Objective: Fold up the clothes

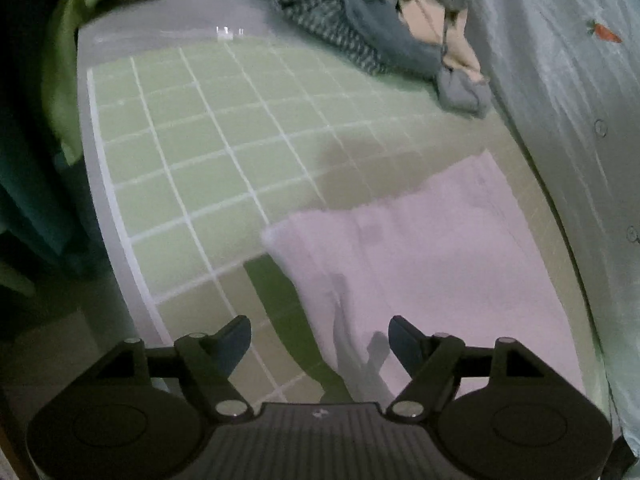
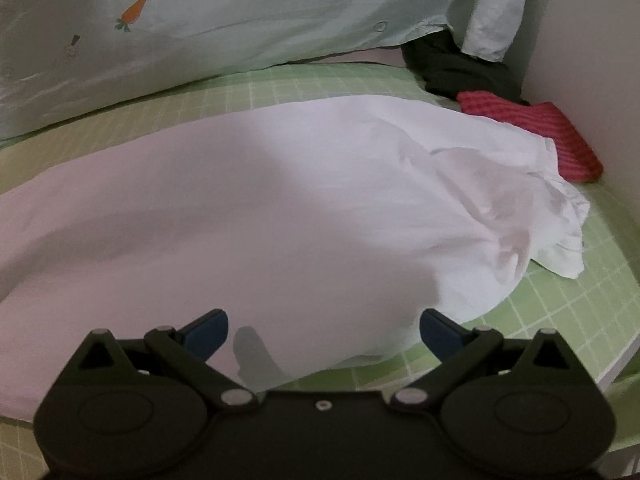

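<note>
White garment (image 2: 248,208) lies spread on the green grid mat (image 1: 192,152), between folds, both grippers released.

The left gripper (image 1: 320,340) hangs jaws wide and empty over the garment's near edge; the right gripper (image 2: 324,332), equally wide, hovers above the cloth, gripping nothing. Next move, by the look of it: pinch an edge and carry it across. The rumpled end reaches toward the red cloth (image 2: 540,136) at the mat's far right corner; a pile of clothes (image 1: 360,28) waits at the far edge.

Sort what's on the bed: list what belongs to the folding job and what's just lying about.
For the job: white garment, left tongs, right tongs, both open above it.
Lying about: grey clothes pile, red knit piece, black cloth, carrot-print cover.
</note>
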### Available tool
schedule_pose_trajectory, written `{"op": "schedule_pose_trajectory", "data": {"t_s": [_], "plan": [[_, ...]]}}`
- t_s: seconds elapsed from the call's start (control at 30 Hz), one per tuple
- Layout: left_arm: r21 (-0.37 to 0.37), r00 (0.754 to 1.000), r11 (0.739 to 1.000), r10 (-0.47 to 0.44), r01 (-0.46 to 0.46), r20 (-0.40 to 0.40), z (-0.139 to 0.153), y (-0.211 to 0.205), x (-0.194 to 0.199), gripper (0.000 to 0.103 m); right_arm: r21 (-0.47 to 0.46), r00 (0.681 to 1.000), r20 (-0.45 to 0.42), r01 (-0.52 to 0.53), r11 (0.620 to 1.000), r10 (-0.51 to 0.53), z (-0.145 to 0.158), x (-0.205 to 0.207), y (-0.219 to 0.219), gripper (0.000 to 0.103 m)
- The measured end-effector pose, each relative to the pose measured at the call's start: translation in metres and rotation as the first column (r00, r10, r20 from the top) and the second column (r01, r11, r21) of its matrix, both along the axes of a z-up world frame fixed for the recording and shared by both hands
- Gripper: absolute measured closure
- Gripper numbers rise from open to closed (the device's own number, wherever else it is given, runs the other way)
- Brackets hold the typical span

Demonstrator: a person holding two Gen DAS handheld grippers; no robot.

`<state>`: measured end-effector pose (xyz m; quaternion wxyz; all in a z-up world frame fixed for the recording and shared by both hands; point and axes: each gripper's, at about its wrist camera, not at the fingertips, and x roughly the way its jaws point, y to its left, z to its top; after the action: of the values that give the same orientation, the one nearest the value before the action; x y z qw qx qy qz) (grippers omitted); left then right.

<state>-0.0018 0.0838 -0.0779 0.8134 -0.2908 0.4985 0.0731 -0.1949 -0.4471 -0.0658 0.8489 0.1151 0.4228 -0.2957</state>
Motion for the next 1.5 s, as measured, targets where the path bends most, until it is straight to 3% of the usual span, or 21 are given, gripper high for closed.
{"op": "schedule_pose_trajectory", "data": {"t_s": [0.3,0.33,0.4,0.43,0.47,0.5,0.67,0.8,0.9,1.0,1.1,1.2,1.23,1.27,1.3,1.33,1.43,1.5], "plan": [[0.024,0.999,0.999,-0.024,0.023,0.035,-0.002,-0.003,0.002,0.023,0.01,0.999,-0.003,0.04,0.999,-0.04,-0.002,-0.009,0.005,0.0],[0.005,0.999,1.0,-0.03,0.03,0.045,-0.003,-0.004,0.003,0.026,0.01,0.999,-0.005,0.039,0.999,-0.039,-0.002,-0.01,0.006,0.0],[-0.055,0.996,0.997,-0.049,0.053,0.072,-0.007,-0.005,0.005,0.058,0.011,0.999,-0.01,0.038,0.999,-0.038,-0.002,-0.012,0.008,0.0],[-0.073,0.996,0.996,-0.049,0.055,0.077,-0.008,-0.006,0.007,0.066,0.011,0.999,-0.013,0.038,0.999,-0.038,-0.003,-0.013,0.009,0.0],[-0.065,0.996,0.997,-0.047,0.052,0.082,-0.008,-0.008,0.008,0.085,0.013,0.999,-0.015,0.038,0.999,-0.038,-0.003,-0.014,0.01,0.0],[-0.059,0.995,0.997,-0.051,0.056,0.088,-0.008,-0.01,0.01,0.094,0.014,0.999,-0.018,0.038,0.999,-0.038,-0.003,-0.015,0.01,0.0],[-0.049,0.978,0.991,-0.111,0.121,0.174,0.01,-0.019,0.018,0.098,0.009,0.999,-0.015,0.047,0.999,-0.047,-0.002,-0.024,0.007,0.0],[0.035,0.909,0.962,-0.268,0.271,0.318,0.053,-0.06,0.022,0.098,0.007,0.996,0.001,0.094,0.996,-0.094,0.0,-0.037,-0.005,0.0],[0.096,0.841,0.919,-0.389,0.383,0.375,0.083,-0.112,0.02,0.098,0.02,0.991,0.014,0.131,0.991,-0.131,-0.001,-0.047,-0.018,0.0],[0.123,0.747,0.842,-0.525,0.525,0.408,0.098,-0.17,0.003,0.099,0.024,0.988,0.027,0.15,0.988,-0.15,0.0,-0.056,-0.031,0.0],[0.153,0.64,0.72,-0.678,0.676,0.363,0.091,-0.229,-0.029,0.099,0.024,0.987,0.034,0.158,0.987,-0.159,0.0,-0.064,-0.043,0.0],[0.137,0.542,0.58,-0.806,0.803,0.239,0.058,-0.275,-0.062,0.098,0.028,0.986,0.027,0.166,0.986,-0.167,-0.003,-0.075,-0.056,0.0],[0.134,0.514,0.539,-0.838,0.831,0.184,0.043,-0.288,-0.072,0.098,0.029,0.985,0.023,0.169,0.985,-0.17,-0.004,-0.079,-0.06,0.0],[0.131,0.502,0.515,-0.857,0.847,0.12,0.027,-0.297,-0.078,0.098,0.031,0.984,0.02,0.174,0.984,-0.175,-0.005,-0.083,-0.065,0.0],[0.119,0.5,0.504,-0.864,0.855,0.066,0.013,-0.303,-0.082,0.098,0.032,0.983,0.018,0.182,0.983,-0.182,-0.005,-0.087,-0.071,0.0],[0.105,0.515,0.517,-0.856,0.85,0.047,0.008,-0.305,-0.083,0.098,0.033,0.982,0.015,0.189,0.981,-0.19,-0.006,-0.091,-0.077,0.0],[0.062,0.582,0.584,-0.812,0.81,0.045,0.008,-0.306,-0.079,0.095,0.046,0.977,0.012,0.212,0.976,-0.212,-0.01,-0.102,-0.097,0.0],[0.026,0.614,0.615,-0.788,0.788,0.044,0.013,-0.307,-0.078,0.083,0.056,0.975,0.014,0.22,0.974,-0.221,-0.011,-0.105,-0.109,0.0]]}}
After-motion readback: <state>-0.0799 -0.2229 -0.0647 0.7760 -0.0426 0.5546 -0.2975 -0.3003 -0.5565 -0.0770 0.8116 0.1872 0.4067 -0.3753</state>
